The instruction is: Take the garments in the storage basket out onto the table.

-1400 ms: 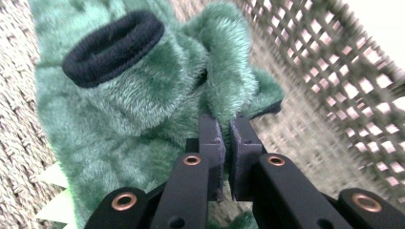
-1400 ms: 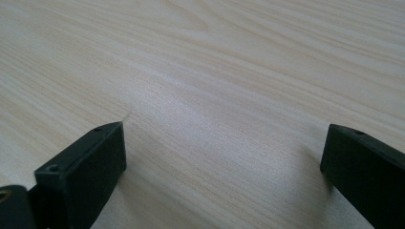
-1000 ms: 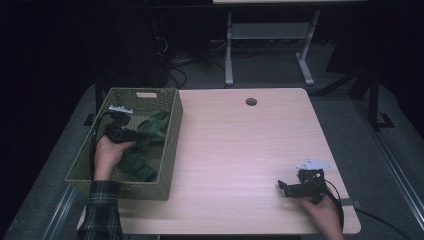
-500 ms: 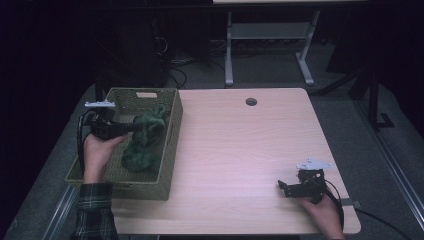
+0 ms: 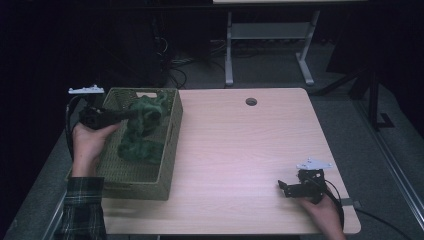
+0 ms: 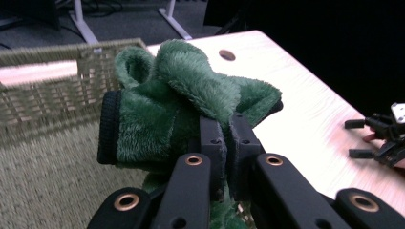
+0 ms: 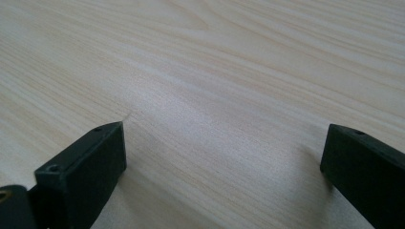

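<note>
left gripper view: left tool (image 6: pixel 223 143) pinches green plush cloth (image 6: pixel 181 109), its lower part hidden; right tool (image 7: pixel 219 162) wide.

So the basket (image 5: pixel 165 150) is sitting at the left edge of the tabletop (image 5: pixel 240 165). The plush cloth (image 5: pixel 142 127) is lying partly in the basket, with its upper end hanging up above the basket floor, toward the back wall. The left gripper (image 5: pixel 131 115) is reaching in over the basket's left rim. The right gripper (image 5: pixel 283 187) is resting well to the right of the basket, near the tabletop's front right corner. The cable hole (image 5: pixel 251 101) is sitting right of the basket, along the back edge.
</note>
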### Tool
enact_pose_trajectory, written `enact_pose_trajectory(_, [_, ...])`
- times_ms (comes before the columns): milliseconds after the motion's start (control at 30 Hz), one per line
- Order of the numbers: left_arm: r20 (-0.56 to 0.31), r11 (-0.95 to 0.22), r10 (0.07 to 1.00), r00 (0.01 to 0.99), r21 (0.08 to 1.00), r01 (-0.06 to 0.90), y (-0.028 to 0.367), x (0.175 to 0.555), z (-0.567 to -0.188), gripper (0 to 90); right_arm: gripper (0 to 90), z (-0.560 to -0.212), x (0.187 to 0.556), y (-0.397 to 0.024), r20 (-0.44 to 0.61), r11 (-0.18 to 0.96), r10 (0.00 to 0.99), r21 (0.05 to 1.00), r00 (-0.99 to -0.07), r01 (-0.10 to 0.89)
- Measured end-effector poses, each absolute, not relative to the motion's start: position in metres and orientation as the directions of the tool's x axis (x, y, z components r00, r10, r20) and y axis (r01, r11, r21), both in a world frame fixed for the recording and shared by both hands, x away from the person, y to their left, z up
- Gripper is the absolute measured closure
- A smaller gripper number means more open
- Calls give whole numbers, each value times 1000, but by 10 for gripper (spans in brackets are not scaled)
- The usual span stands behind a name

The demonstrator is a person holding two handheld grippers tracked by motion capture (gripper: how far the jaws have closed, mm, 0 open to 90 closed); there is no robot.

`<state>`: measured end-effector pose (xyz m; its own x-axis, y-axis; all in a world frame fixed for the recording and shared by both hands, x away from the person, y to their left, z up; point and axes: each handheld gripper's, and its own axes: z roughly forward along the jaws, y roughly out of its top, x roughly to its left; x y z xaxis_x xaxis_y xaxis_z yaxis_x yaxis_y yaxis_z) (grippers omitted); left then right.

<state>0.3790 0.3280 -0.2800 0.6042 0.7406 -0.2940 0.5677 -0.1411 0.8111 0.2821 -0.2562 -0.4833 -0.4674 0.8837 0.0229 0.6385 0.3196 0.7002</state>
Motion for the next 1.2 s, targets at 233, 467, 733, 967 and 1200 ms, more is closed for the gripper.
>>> enact_pose_trajectory(233, [-280,-140,736,617,827,544,321,378,-256,867,14,-483,282,-256,24,319,884,700,-467,639])
enact_pose_trajectory(467, [-257,-149,725,638,847,511,309,375,-233,869,14,-483,282,-256,23,319,884,700,-467,639])
enact_pose_trajectory(733, [-242,-157,692,680,869,469,296,373,-210,869,14,-483,282,-256,26,317,885,699,-465,642])
enact_pose_trajectory(967, [-226,-188,648,727,878,441,268,374,-204,869,14,-483,282,-256,26,316,885,699,-465,642])
enact_pose_trajectory(1200, [-213,-220,610,763,880,421,233,375,-203,869,14,-483,282,-256,29,313,886,698,-463,644])
